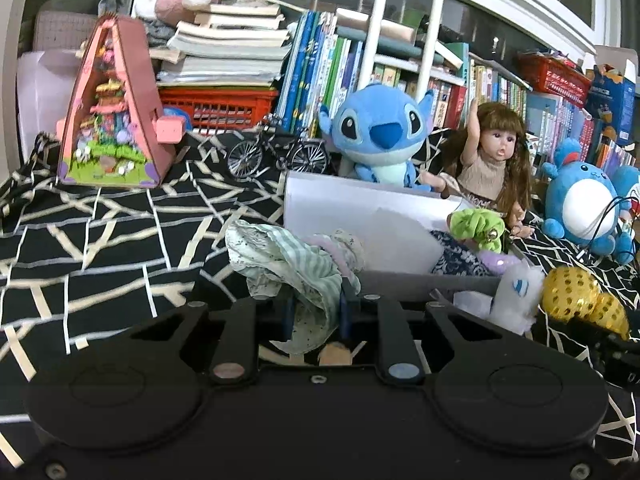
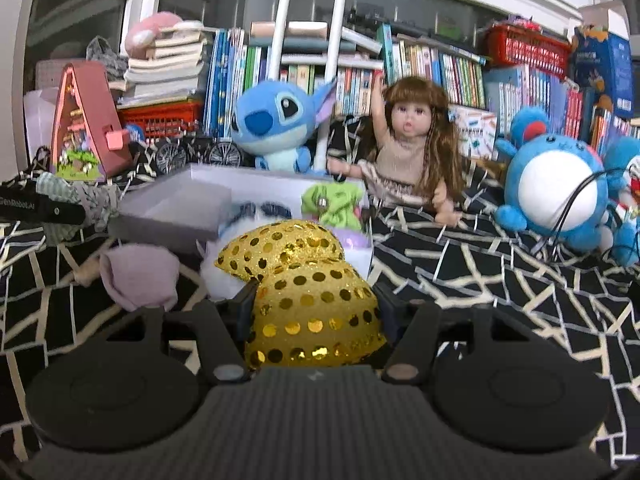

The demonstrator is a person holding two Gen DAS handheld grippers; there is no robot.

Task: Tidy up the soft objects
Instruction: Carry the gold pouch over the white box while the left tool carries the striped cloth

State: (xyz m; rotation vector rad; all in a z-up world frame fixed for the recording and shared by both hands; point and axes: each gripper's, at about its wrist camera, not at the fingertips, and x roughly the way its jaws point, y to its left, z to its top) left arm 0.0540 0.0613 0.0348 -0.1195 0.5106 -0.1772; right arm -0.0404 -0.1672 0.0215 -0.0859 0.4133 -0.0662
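Note:
My left gripper [image 1: 316,304] is shut on a green striped and dotted cloth [image 1: 288,264], held just before the grey-white box [image 1: 340,204]. My right gripper [image 2: 316,300] is shut on a gold sequined soft piece [image 2: 308,288], which also shows in the left wrist view [image 1: 580,296], at the box's near right corner. The box [image 2: 180,208] holds a green scrunchie [image 2: 336,204], a dark patterned cloth [image 1: 460,256] and a purple item [image 1: 496,260]. A white fluffy piece [image 1: 516,292] lies by the box. A lilac cloth [image 2: 140,276] lies on the bedspread to the left of my right gripper.
Behind the box sit a blue Stitch plush [image 1: 380,128], a doll [image 1: 492,156] and a round blue plush [image 1: 584,204]. A pink triangular toy house [image 1: 112,108], a model bicycle [image 1: 276,152], red baskets and shelves of books stand at the back. The black patterned bedspread [image 1: 100,240] covers everything.

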